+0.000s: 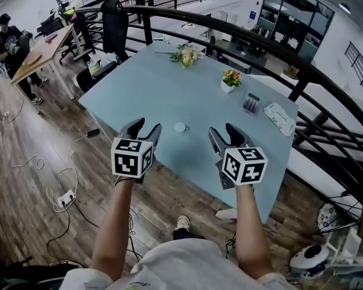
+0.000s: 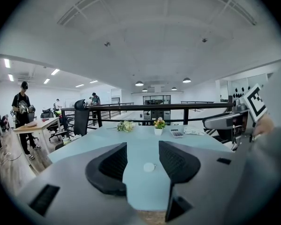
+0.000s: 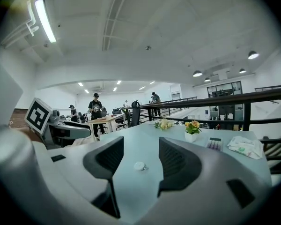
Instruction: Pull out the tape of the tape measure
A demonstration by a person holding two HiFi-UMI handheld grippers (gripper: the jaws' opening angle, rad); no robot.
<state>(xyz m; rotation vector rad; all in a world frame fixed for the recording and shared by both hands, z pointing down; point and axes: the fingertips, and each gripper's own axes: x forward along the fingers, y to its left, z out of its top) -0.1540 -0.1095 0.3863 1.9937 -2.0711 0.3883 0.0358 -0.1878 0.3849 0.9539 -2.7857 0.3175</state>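
Left gripper (image 1: 146, 125), right gripper (image 1: 222, 129) hovering released, empty, flanking tape measure (image 1: 180, 127); advising one clamping it, other pinching tape squarely.

We see a pale blue rectangular tabletop (image 1: 169, 101) and a small white round tape measure (image 1: 180, 127). Left gripper (image 1: 146, 125) and right gripper (image 1: 222, 128): grey bodies, black ribbed pads. Their 2 marker cubes (image 1: 132, 157): black-and-white squares. Yellow-orange flowers in a white pot (image 1: 231, 81). Cream-and-yellow bouquet (image 1: 186, 55). Brown wood-plank floor (image 1: 24, 138). Black metal railing (image 1: 314, 71).
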